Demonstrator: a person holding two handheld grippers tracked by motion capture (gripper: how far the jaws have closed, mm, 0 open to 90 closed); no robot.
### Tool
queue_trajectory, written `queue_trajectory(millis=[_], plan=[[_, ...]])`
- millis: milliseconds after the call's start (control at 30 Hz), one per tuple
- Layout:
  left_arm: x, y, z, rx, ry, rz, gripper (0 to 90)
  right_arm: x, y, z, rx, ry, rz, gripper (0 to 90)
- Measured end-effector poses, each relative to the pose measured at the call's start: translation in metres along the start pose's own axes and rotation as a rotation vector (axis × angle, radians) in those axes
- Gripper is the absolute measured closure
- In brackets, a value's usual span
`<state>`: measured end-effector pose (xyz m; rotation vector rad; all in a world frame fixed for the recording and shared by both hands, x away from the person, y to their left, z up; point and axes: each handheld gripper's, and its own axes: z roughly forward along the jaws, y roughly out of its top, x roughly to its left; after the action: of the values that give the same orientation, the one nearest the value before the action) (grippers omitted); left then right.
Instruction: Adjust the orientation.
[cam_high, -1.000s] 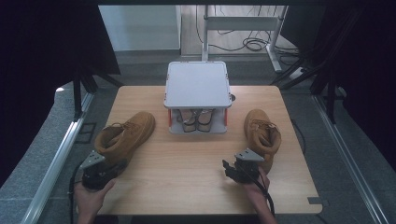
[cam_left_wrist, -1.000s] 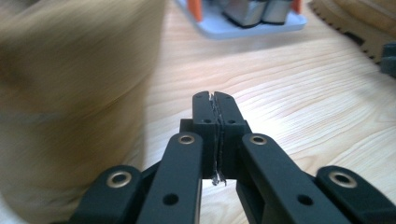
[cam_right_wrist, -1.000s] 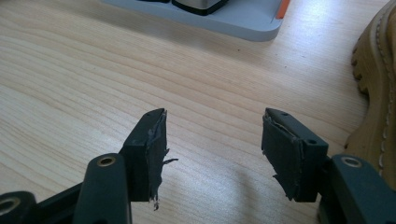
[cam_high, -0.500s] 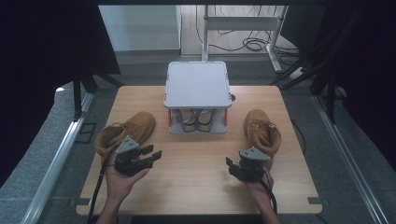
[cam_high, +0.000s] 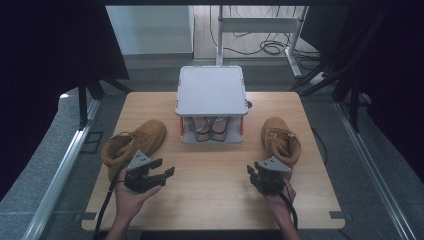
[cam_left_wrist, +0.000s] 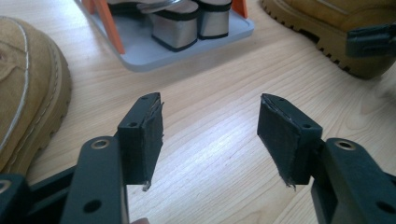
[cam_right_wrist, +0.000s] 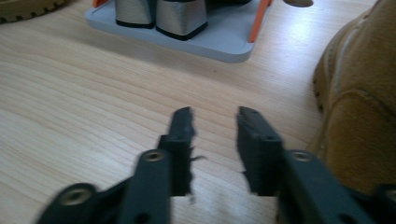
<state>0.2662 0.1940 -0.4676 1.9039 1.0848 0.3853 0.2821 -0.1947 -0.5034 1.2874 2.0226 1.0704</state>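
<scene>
Table (cam_high: 215, 175): light wooden top; everything here stands on it or hovers over it.
Shoe rack (cam_high: 211, 91): grey, two-tiered with orange posts, at the middle of the far edge; a pair of silver block-heeled shoes (cam_high: 210, 127) sits on its lower shelf.
Left boot (cam_high: 134, 144): tan, lying near the left edge, toe toward the rack.
Right boot (cam_high: 281, 141): tan, near the right edge, heel toward the near edge.
Left gripper (cam_high: 166, 172): over the near-left part, just beside the left boot; jaws have just been opening and stand wide, only bare wood between them.
Right gripper (cam_high: 254, 176): near edge, just beside the right boot's heel; jaws have just been closing to a narrow gap, holding nothing.
</scene>
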Motion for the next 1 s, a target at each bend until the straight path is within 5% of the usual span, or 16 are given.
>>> queue_trajectory(millis=[233, 1000], plan=[[0.001, -0.003, 0.003, 0.026, -0.01, 0.01, 39.2, -0.001, -0.003, 0.0, 0.015, -0.004, -0.029, 85.7], [0.009, -0.013, 0.006, 0.085, -0.014, -0.022, 37.8, -0.016, -0.008, 0.001, 0.038, -0.094, -0.038, 89.8]])
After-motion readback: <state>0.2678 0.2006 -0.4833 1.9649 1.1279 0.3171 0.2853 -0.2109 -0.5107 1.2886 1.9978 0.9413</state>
